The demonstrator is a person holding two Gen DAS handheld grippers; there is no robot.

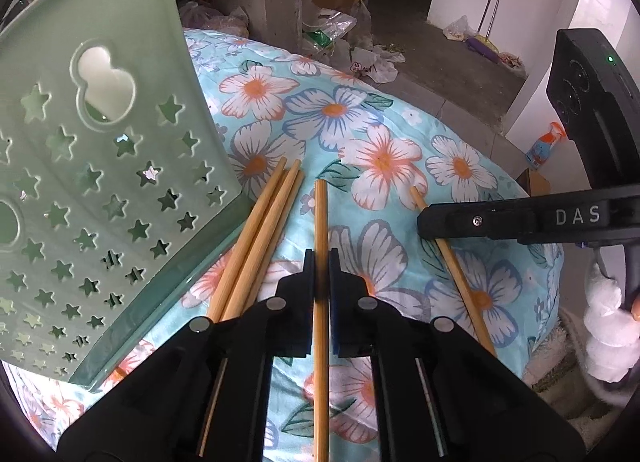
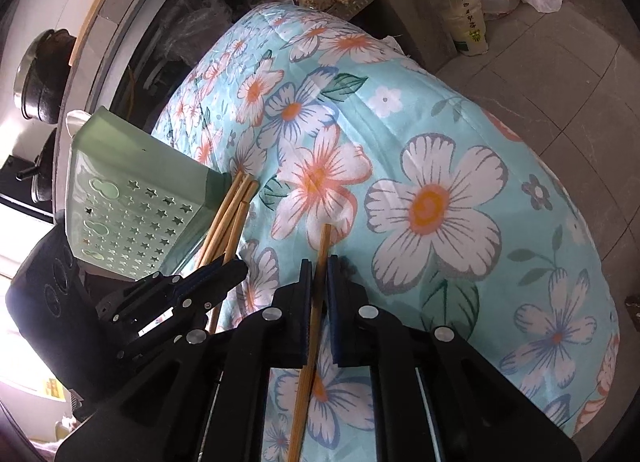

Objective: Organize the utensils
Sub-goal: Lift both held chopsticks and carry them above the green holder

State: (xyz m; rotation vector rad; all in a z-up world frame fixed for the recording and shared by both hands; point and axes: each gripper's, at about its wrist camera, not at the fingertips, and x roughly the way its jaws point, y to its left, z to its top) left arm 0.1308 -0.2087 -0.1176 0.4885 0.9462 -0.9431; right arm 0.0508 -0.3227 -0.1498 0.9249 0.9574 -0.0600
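A pale green utensil holder (image 1: 100, 181) with star-shaped holes lies on its side at the left on the floral cloth. Three wooden chopsticks (image 1: 264, 229) lie against its open end. My left gripper (image 1: 320, 262) is shut on a single chopstick (image 1: 321, 217) that points away from me. In the right wrist view my right gripper (image 2: 319, 266) is shut on another chopstick (image 2: 323, 246). The holder (image 2: 140, 189), the loose chopsticks (image 2: 234, 213) and the left gripper (image 2: 240, 268) show to its left. The right gripper (image 1: 424, 221) reaches in from the right over its chopstick (image 1: 460, 282).
The turquoise floral cloth (image 1: 380, 121) covers a rounded table whose edge drops to a tiled floor (image 2: 540, 61). Plastic bags and boxes (image 1: 344, 33) litter the floor beyond. A dark pot (image 2: 44, 73) sits on a counter at the left. A fluffy white sleeve (image 1: 608, 322) shows at the right.
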